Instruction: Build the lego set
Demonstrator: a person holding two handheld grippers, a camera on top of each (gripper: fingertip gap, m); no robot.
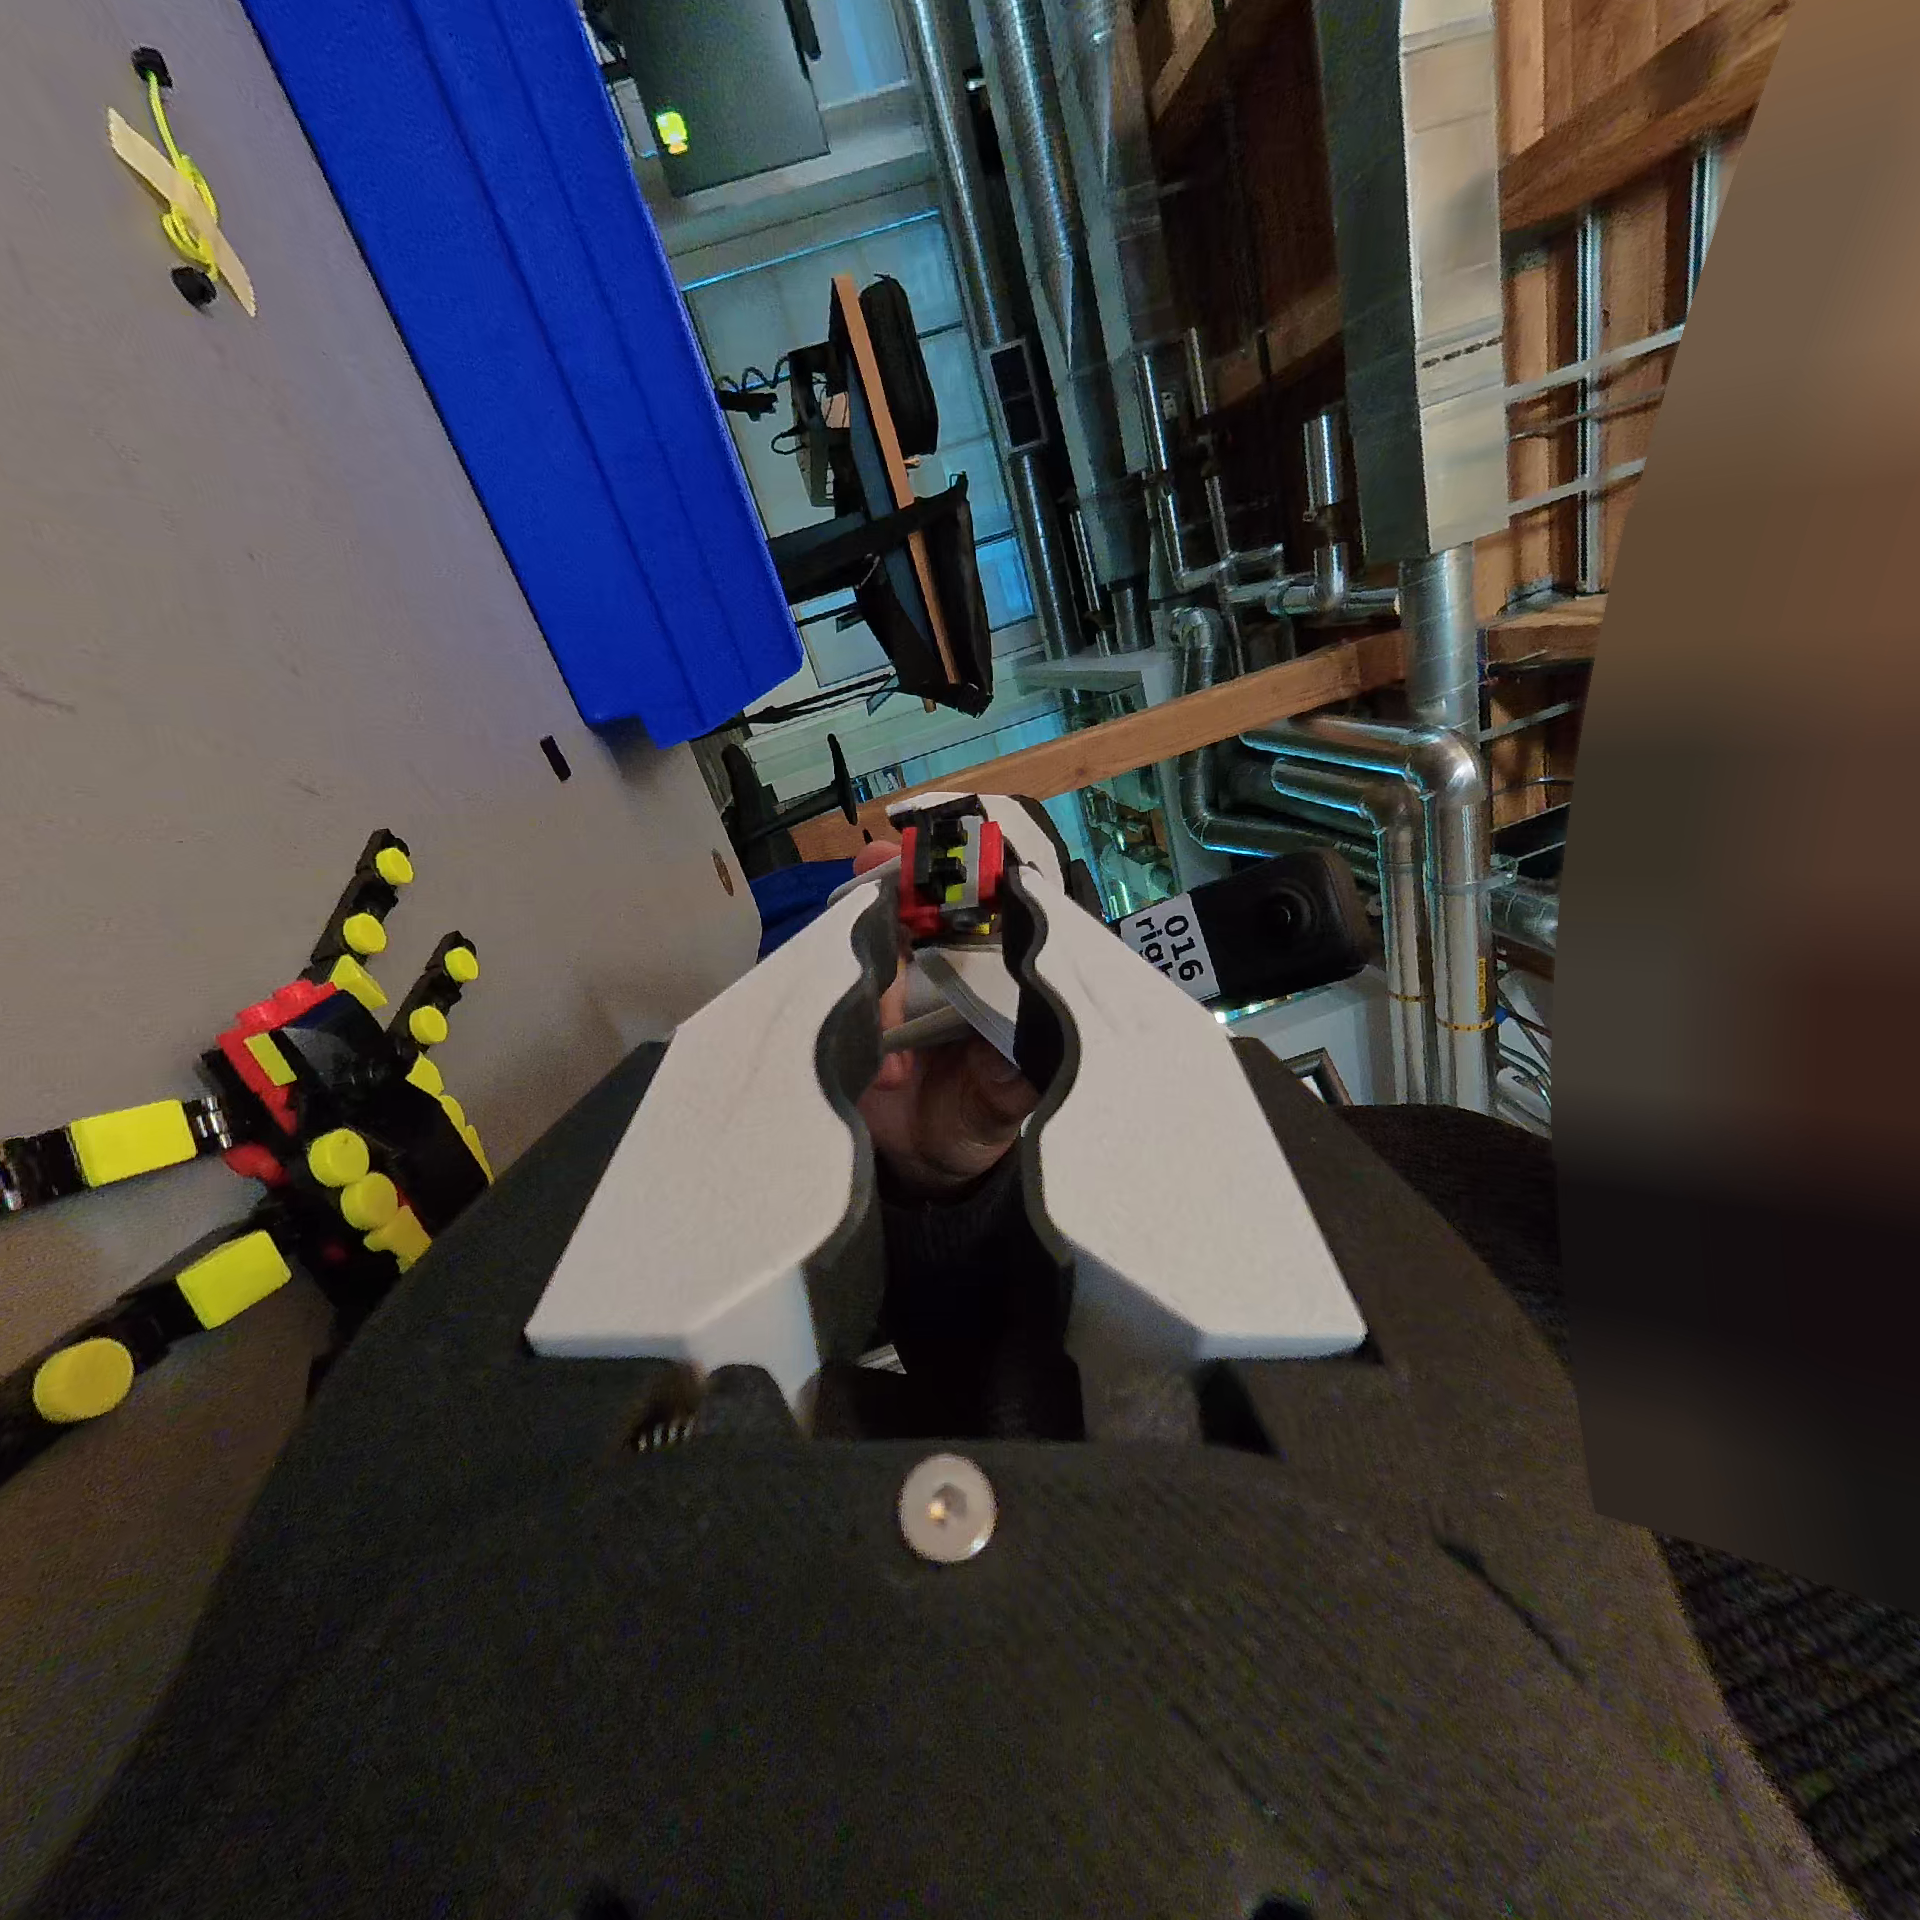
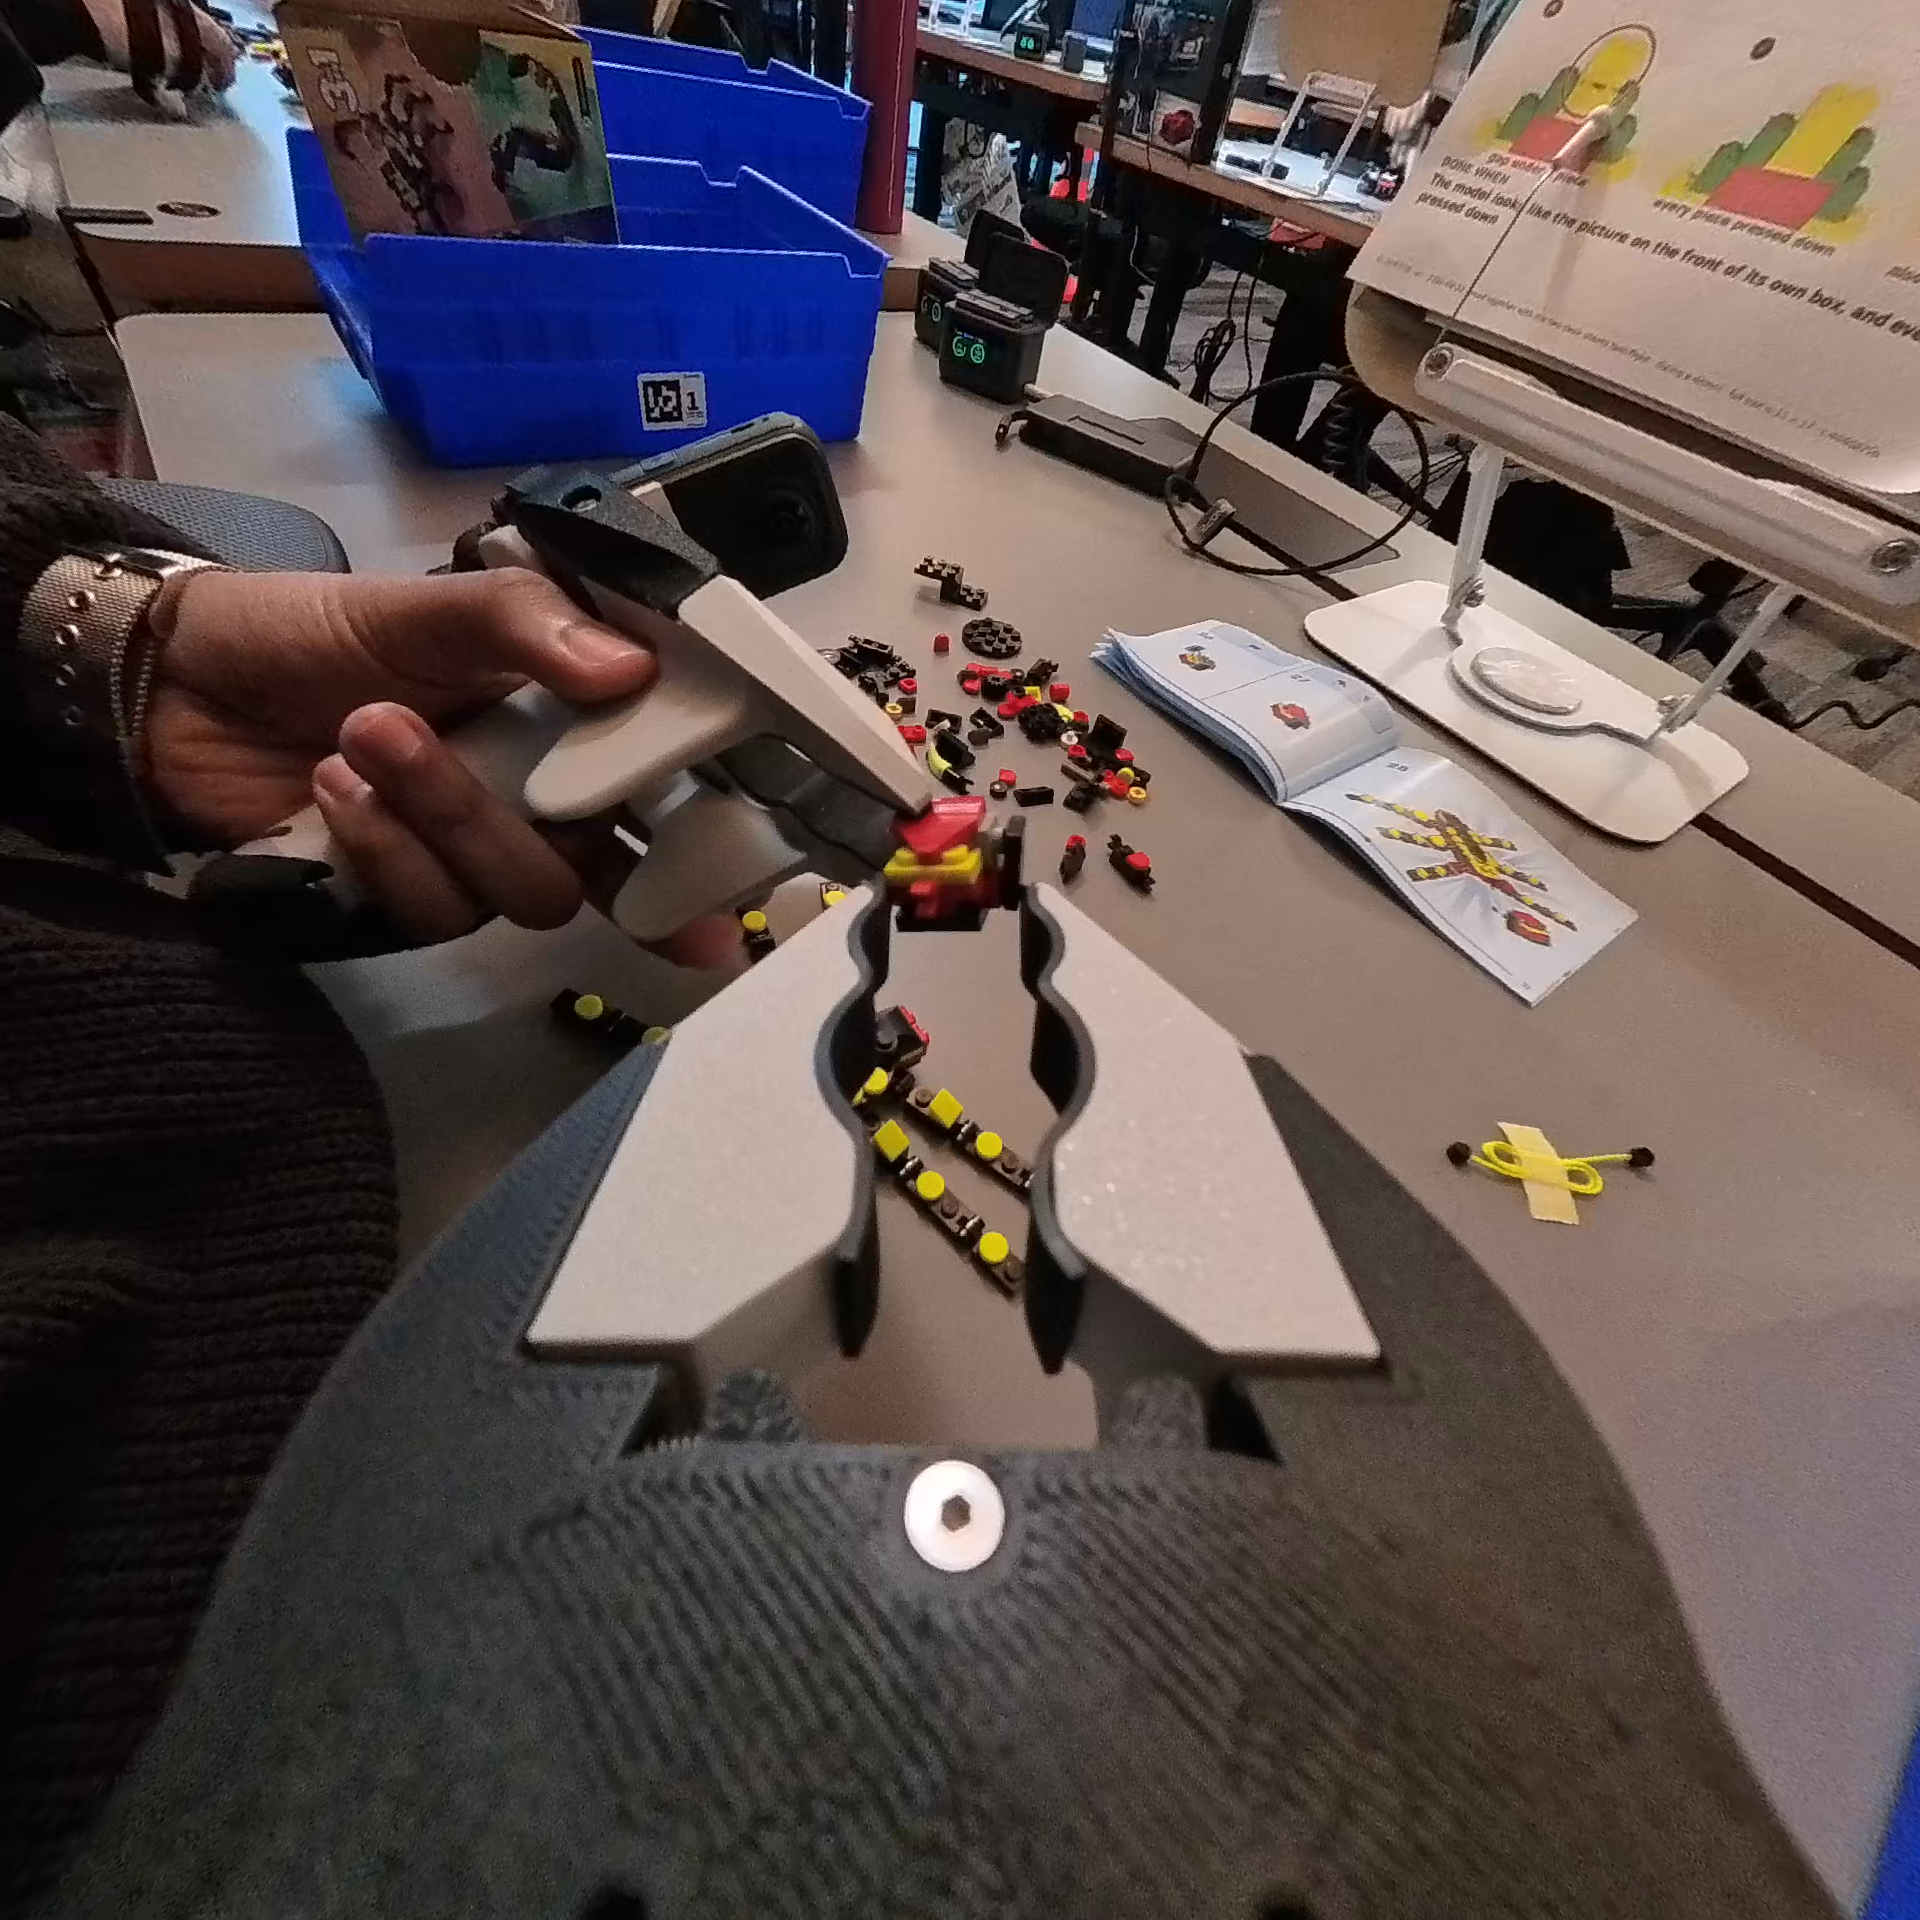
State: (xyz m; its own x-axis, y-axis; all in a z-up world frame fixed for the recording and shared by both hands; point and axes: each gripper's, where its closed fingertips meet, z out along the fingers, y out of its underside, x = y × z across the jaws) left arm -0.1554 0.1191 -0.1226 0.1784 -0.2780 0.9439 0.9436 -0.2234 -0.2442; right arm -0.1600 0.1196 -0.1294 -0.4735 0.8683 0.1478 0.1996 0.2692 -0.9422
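while the left tool (image 2: 914, 821) pinches the small red-and-yellow lego piece (image 2: 940, 868) up above the counter (image 2: 1351, 1039), the right tool (image 2: 951, 914) gapes around it, gripping nothing. best move, i'd say: close squarely, then press straight. spider body (image 1: 312, 1101) waits on the counter below.

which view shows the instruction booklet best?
Right wrist view: the open instruction booklet lies flat on the grey table, right of the loose lego pieces, pages fully visible. The left wrist view doesn't show it at all.
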